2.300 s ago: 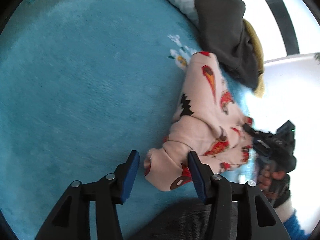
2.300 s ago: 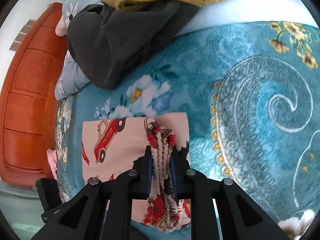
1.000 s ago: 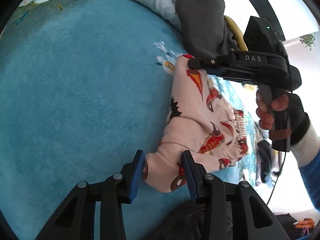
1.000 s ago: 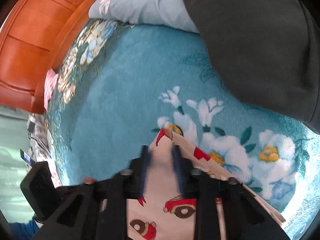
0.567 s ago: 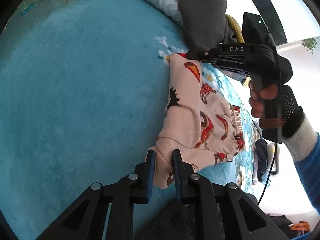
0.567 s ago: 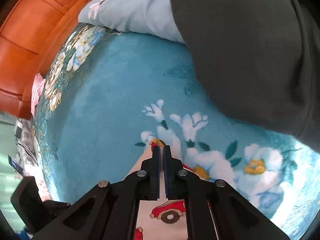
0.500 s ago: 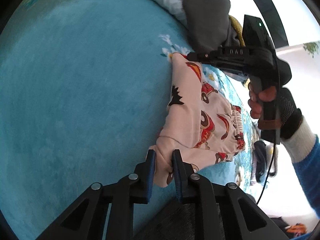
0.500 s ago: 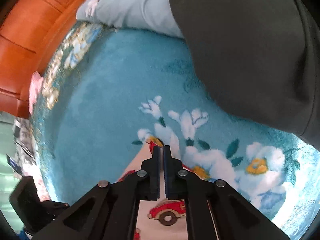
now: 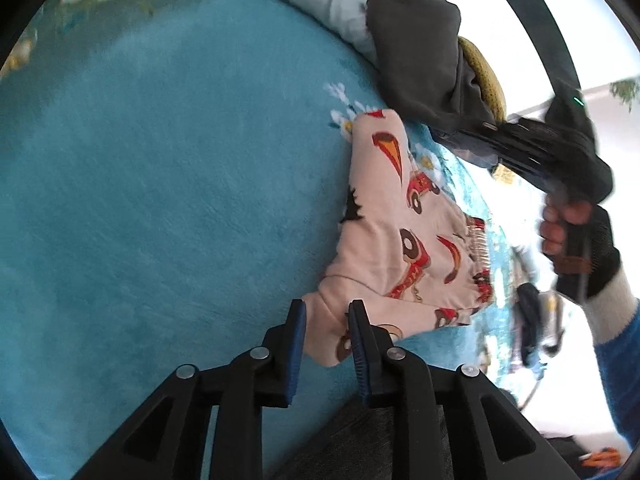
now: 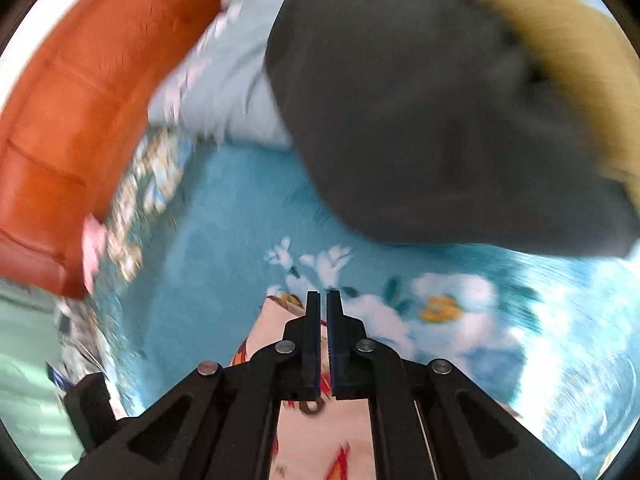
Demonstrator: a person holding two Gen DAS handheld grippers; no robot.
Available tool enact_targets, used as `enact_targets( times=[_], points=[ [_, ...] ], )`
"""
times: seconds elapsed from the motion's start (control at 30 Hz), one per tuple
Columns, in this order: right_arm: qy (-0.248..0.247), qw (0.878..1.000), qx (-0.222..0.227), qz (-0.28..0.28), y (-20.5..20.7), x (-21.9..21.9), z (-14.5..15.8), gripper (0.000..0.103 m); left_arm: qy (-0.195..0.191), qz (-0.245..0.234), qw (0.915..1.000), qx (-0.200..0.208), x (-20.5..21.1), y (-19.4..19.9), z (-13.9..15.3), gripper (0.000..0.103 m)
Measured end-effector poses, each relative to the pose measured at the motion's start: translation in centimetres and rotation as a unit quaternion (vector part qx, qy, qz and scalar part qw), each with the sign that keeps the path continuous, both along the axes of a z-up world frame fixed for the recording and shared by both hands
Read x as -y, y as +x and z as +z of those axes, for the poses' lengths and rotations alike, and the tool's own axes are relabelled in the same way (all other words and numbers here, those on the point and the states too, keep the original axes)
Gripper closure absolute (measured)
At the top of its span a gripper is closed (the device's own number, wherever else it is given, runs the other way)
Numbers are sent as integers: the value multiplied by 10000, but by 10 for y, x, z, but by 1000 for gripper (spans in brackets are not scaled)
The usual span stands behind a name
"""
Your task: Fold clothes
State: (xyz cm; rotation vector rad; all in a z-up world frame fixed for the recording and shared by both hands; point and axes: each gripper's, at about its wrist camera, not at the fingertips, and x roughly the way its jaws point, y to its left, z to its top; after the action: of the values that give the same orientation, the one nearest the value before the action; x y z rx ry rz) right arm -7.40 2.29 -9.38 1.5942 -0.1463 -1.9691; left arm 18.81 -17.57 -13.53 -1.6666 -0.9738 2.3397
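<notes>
- my left hand-held gripper [image 9: 325, 330] has just eased slightly, its jaws pinching the pink garment [image 9: 394, 236]'s bunched corner; it could slip.
- my right hand-held gripper [image 10: 323, 300] is closed, seemingly empty; dragging may undo the fold.

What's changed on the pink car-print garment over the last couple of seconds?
The right gripper let go of the bunched waistband, shut empty, and has lifted away toward the dark garment. The left gripper closed in on the pink car-print garment's near corner, then just eased open slightly, cloth still between its jaws. The garment lies flatter; the pile and teal blanket are unchanged.
</notes>
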Motion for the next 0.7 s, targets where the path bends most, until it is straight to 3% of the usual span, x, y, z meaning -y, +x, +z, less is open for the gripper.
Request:
enact_targets(
  times=[0.1,0.17,0.33,0.4,0.53,0.7],
  points=[
    [-23,9987,-75,-502,22,-53,14,100,-297,-15,9993,-209,3,-7,20,78],
    [146,9975,88,-682,42,-78,7,97,-379,-70,9983,-430,1,-19,34,78],
    [315,9982,419,-289,92,-77,-11,97,-550,-843,9900,-986,-48,-73,59,77],
    [322,9986,403,-86,106,-71,-12,94,-675,-1116,9872,-922,-63,-86,53,77],
    [836,9959,345,-73,124,-85,-27,92,-938,-1340,9852,-511,-73,-88,24,77],
    [475,9964,550,-432,138,-109,-43,93,-700,-1135,9909,-167,-62,-80,-9,77]
  ],
)
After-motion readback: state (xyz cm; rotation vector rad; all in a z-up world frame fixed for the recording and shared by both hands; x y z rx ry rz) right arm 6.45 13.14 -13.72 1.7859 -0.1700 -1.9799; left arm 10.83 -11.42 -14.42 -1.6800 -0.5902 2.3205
